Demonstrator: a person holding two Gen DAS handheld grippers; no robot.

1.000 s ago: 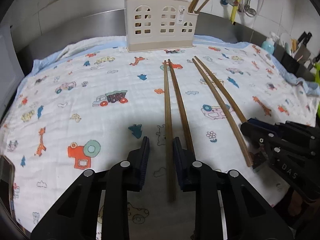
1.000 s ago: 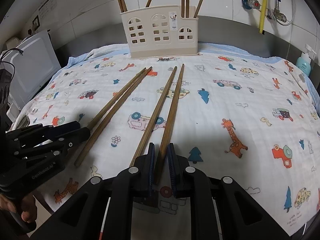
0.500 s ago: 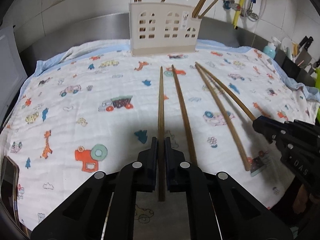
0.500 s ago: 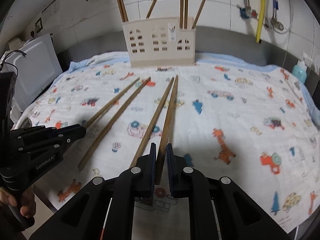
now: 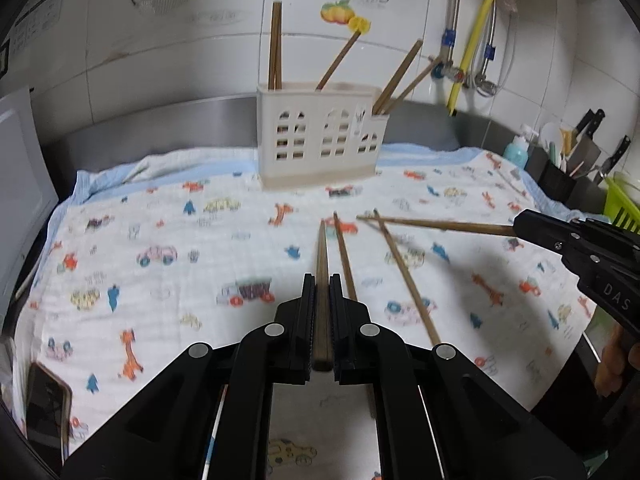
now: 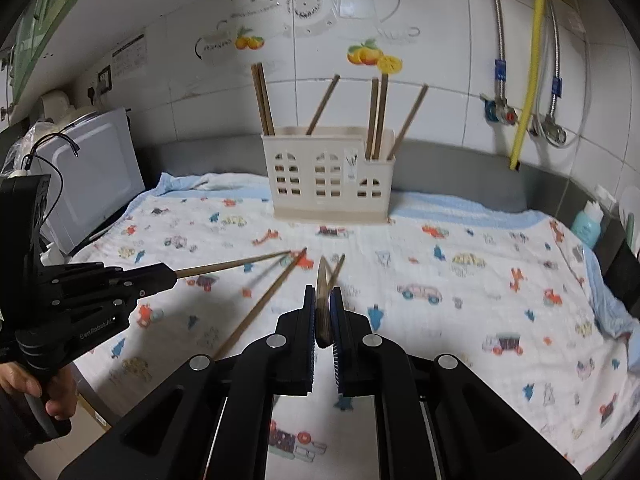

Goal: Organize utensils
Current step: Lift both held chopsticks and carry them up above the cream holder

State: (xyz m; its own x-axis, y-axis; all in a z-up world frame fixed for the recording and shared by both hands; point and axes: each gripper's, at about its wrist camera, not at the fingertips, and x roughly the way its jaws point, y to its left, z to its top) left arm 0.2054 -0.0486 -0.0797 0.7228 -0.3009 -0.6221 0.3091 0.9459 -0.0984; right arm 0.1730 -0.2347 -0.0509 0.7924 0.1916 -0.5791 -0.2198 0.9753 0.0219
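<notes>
My left gripper is shut on a brown wooden chopstick and holds it lifted above the patterned cloth. My right gripper is shut on another chopstick, also lifted; from the left wrist view that chopstick sticks out of the right gripper. Two chopsticks lie on the cloth: one beside my left fingers and one further right. The cream utensil holder stands at the back of the cloth with several chopsticks upright in it; it also shows in the right wrist view.
A phone lies at the cloth's near left corner. A white appliance stands at the left. A black knife and utensil holder, a blue bottle and a green rack stand at the right. Pipes and taps hang on the tiled wall.
The left gripper closed on a chopstick. Both grippers then lifted their chopsticks off the cloth and rose, with the views tilting up toward the holder and wall.
</notes>
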